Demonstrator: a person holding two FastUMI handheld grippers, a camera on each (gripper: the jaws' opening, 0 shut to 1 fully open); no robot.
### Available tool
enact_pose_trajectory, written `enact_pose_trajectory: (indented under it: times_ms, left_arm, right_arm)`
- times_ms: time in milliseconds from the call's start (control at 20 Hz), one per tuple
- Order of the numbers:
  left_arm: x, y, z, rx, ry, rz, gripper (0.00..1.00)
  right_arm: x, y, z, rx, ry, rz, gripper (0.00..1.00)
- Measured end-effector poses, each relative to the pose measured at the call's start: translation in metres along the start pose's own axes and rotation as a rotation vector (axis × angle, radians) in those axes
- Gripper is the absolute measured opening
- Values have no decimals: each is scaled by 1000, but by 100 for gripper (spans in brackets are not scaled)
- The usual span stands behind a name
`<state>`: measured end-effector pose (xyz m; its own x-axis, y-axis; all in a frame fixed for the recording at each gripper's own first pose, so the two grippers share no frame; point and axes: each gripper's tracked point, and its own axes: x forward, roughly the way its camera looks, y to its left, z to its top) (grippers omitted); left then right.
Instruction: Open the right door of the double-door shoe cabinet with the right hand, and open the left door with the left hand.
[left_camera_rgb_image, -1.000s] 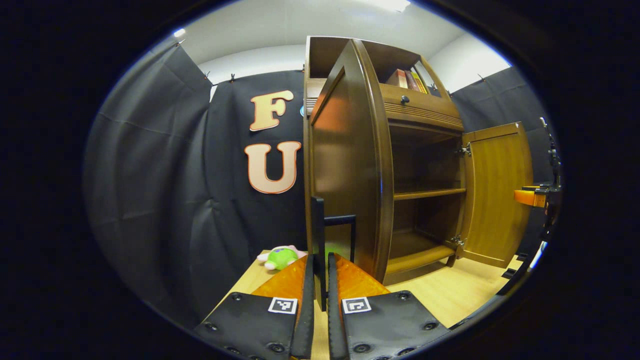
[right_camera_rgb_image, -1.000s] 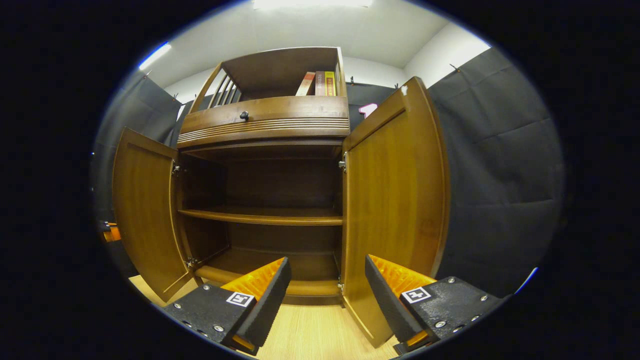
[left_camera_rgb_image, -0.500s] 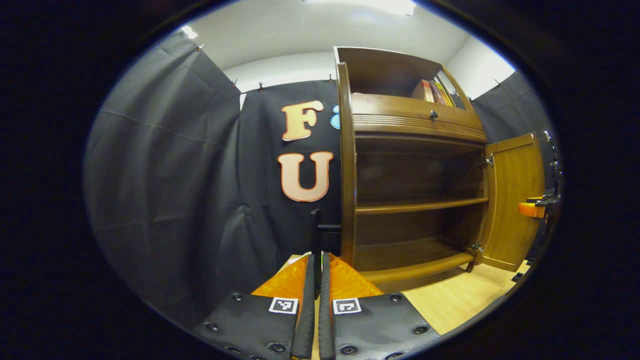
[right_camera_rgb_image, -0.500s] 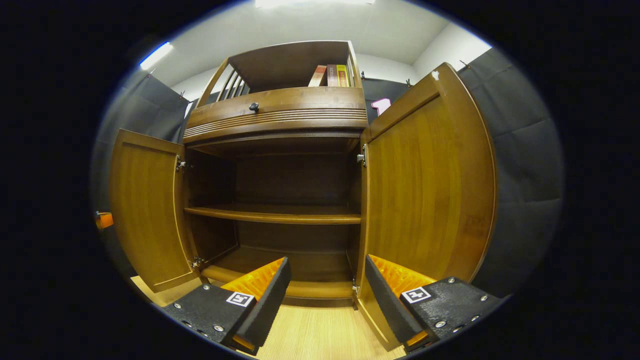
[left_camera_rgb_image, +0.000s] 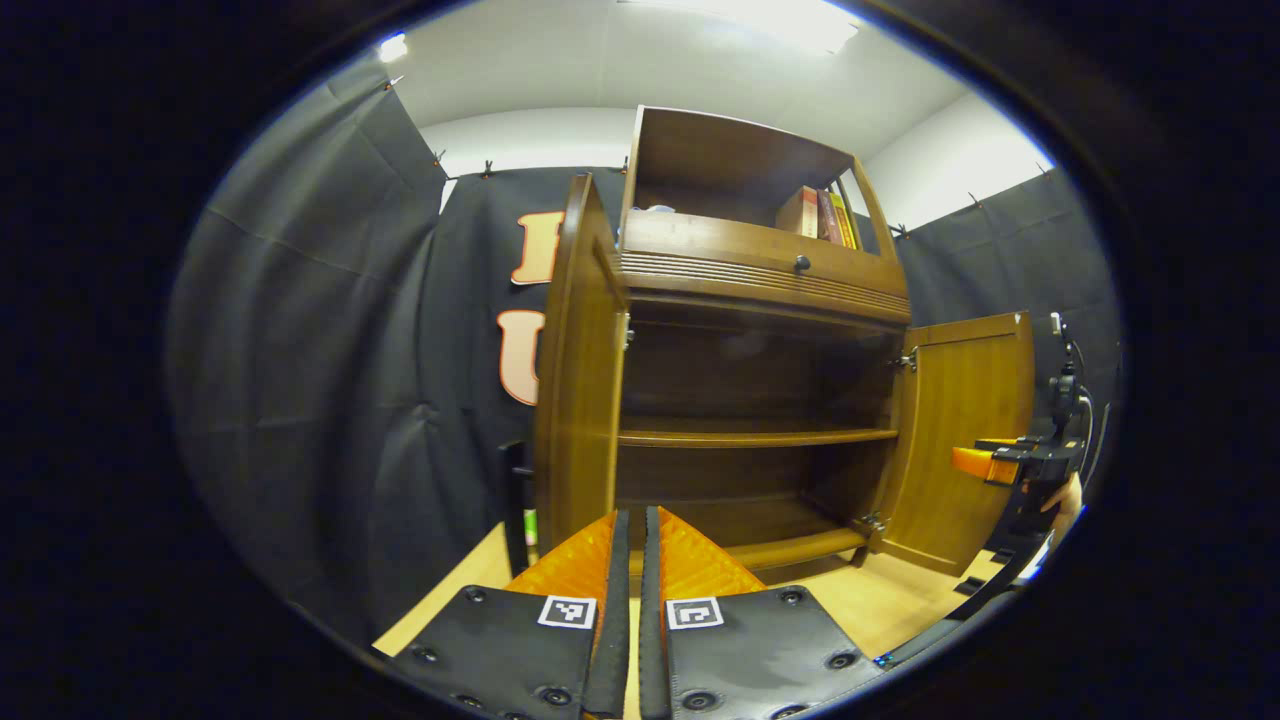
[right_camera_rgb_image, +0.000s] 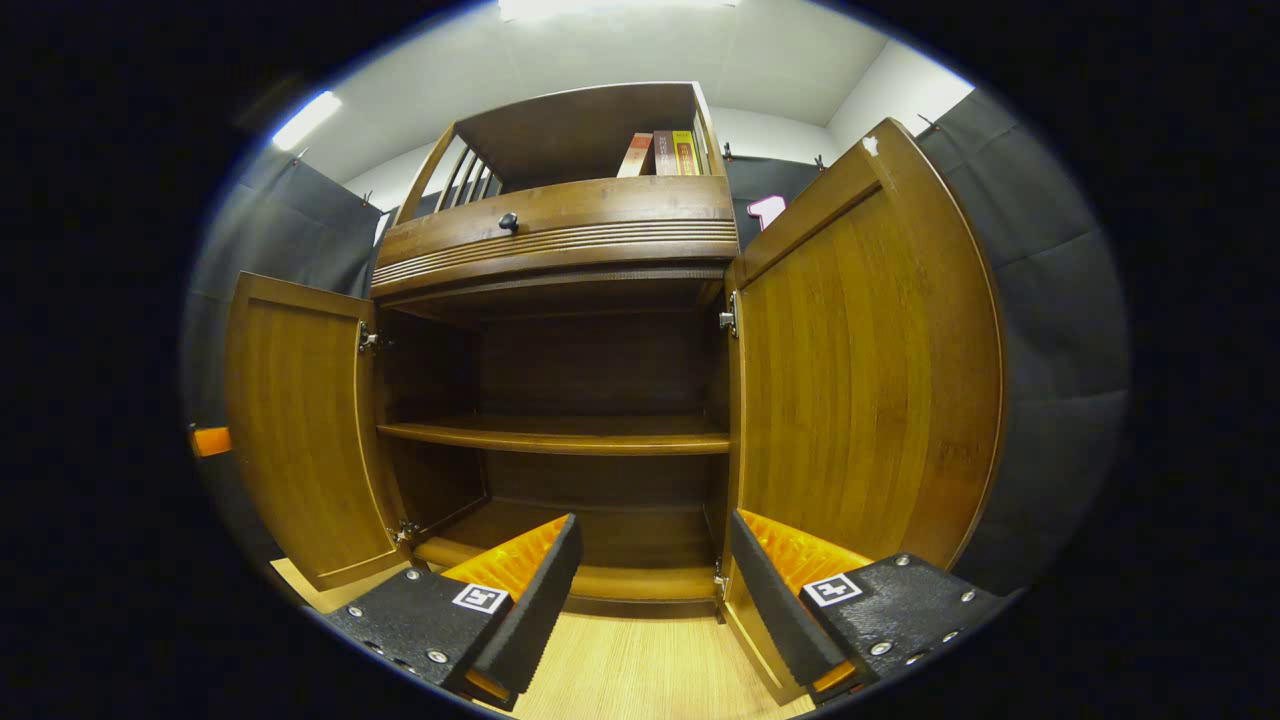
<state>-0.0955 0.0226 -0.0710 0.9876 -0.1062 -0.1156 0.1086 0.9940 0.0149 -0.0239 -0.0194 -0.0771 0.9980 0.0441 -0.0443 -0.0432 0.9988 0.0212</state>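
The brown wooden shoe cabinet (right_camera_rgb_image: 560, 250) has both lower doors swung out, showing one bare inner shelf (right_camera_rgb_image: 560, 435). In the left gripper view the left door (left_camera_rgb_image: 575, 380) is seen almost edge-on, with its black handle (left_camera_rgb_image: 515, 495) on the outer face. My left gripper (left_camera_rgb_image: 630, 530) is shut with nothing between its fingers, just right of that handle and in front of the door's lower edge. My right gripper (right_camera_rgb_image: 650, 550) is open before the cabinet's base, its right finger close to the right door (right_camera_rgb_image: 870, 370). The right gripper (left_camera_rgb_image: 985, 465) also shows far off beside the right door (left_camera_rgb_image: 960, 440).
A drawer with a dark knob (right_camera_rgb_image: 508, 220) sits above the doors, and books (right_camera_rgb_image: 665, 152) stand on the top shelf. The cabinet rests on a light wooden surface (right_camera_rgb_image: 640, 670). Black cloth walls close in on both sides. A hand (left_camera_rgb_image: 1060, 500) holds the far gripper.
The left door has swung wider open. Its handle, between my left fingers before, now stands to their left. The right gripper stays open and has barely moved.
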Motion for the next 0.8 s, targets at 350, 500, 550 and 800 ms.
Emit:
enact_pose_trajectory:
  times_ms: [350, 500, 550, 800]
  left_arm:
    - [42, -66, 7, 49, 21, -50, 26]
    - [60, -88, 14, 78, 12, -55, 39]
    - [66, -94, 19, 87, 3, -57, 45]
    - [90, -102, 34, 98, -39, -17, 76]
  right_arm:
    - [-5, -24, 17, 9, -26, -19, 92]
    - [-5, -31, 18, 14, -29, -29, 92]
    - [-5, -33, 20, 13, -31, -33, 92]
    - [-9, -41, 29, 5, -44, -52, 92]
